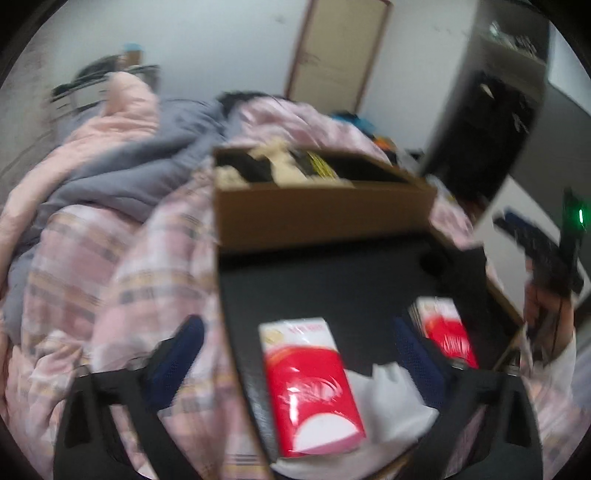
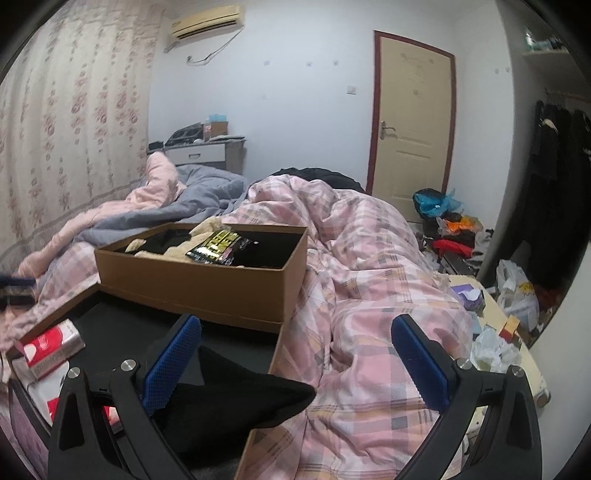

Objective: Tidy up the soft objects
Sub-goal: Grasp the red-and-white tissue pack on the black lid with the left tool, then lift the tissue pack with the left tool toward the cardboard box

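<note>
Left wrist view: showing, blurred, a bed covered by a pink plaid quilt [image 1: 122, 280] and a grey blanket [image 1: 122, 173], with a door [image 1: 338, 48] standing behind.
Right wrist view: showing the same bed sharply, with a floral curtain [image 2: 66, 129] hanging at left, an air conditioner [image 2: 207, 20] sitting high on the wall, a nightstand [image 2: 201, 153] standing beyond the bed, and floor clutter [image 2: 454, 229] lying below the door [image 2: 412, 118].
Boxes, two: a brown cardboard box [image 2: 199, 280] resting on the quilt [image 2: 369, 258], holding cream fleece [image 2: 177, 249], dark cloth and one black-and-gold packet [image 2: 221, 247]; a black-lined tray [image 1: 332, 280] lying just in front of it, touching it.
Tissue packs, two: red-and-white packs [image 1: 310, 384] [image 1: 447, 332] lying in the tray, with white material [image 1: 395, 402] lying between them.
Black sock, one: a black sock [image 2: 236, 398] lying over the tray's [image 2: 129, 317] near right edge, touching the right gripper's left pad; seen only from the right wrist.
Left gripper [image 1: 299, 354]: hanging wide open over the tray, holding nothing.
Right gripper [image 2: 295, 354]: standing wide open, gripping nothing; also appearing, held in a hand [image 1: 546, 314], at the left view's right edge.
Second tissue pack: showing only in the left view.
</note>
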The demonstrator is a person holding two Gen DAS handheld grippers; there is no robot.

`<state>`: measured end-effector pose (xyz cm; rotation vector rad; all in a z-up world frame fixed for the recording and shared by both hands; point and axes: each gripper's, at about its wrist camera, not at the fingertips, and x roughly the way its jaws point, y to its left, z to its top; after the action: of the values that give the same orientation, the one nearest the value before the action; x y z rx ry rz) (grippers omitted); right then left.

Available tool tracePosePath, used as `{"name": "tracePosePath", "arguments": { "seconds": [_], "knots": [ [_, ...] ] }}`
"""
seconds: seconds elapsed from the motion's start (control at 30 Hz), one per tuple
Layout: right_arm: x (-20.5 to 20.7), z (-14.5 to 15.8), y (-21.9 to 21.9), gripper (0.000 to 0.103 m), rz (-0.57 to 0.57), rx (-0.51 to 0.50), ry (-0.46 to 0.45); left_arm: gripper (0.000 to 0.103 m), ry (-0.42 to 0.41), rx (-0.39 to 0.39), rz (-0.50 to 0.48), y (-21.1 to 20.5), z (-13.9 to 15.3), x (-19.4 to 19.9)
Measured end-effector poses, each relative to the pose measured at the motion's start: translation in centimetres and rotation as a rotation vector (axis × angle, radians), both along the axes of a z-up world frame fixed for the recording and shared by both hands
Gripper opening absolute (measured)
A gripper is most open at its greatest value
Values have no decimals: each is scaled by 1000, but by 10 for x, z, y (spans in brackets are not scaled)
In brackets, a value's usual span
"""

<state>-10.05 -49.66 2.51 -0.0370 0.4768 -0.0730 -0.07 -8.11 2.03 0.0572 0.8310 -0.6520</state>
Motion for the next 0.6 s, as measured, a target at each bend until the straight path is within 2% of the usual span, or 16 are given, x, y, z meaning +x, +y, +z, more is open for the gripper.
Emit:
{"name": "tracePosePath", "arguments": {
  "seconds": [0.03, 0.07, 0.1, 0.2, 0.27, 0.33, 0.6],
  "knots": [
    [0, 0, -3, 102, -9, 8, -2, 70, 4, 33, -5, -6, -2, -4],
    [0, 0, -6, 102, -15, 19, -2, 57, 15, 46, -8, -9, -3, -5],
    [0, 0, -9, 102, -20, 30, -4, 54, 37, 39, -18, -11, -5, -5],
    [0, -1, -17, 102, -26, 58, 1, 54, 110, 0, -31, -13, -11, -1],
    [1, -2, -21, 102, -30, 70, 7, 54, 139, 44, -17, -16, -16, -2],
    [1, -2, -21, 102, -33, 78, 9, 54, 134, 96, 5, -18, -19, -3],
    [2, -2, -26, 102, -32, 76, 20, 54, 135, 153, 5, -25, -28, -5]
  ]
}}
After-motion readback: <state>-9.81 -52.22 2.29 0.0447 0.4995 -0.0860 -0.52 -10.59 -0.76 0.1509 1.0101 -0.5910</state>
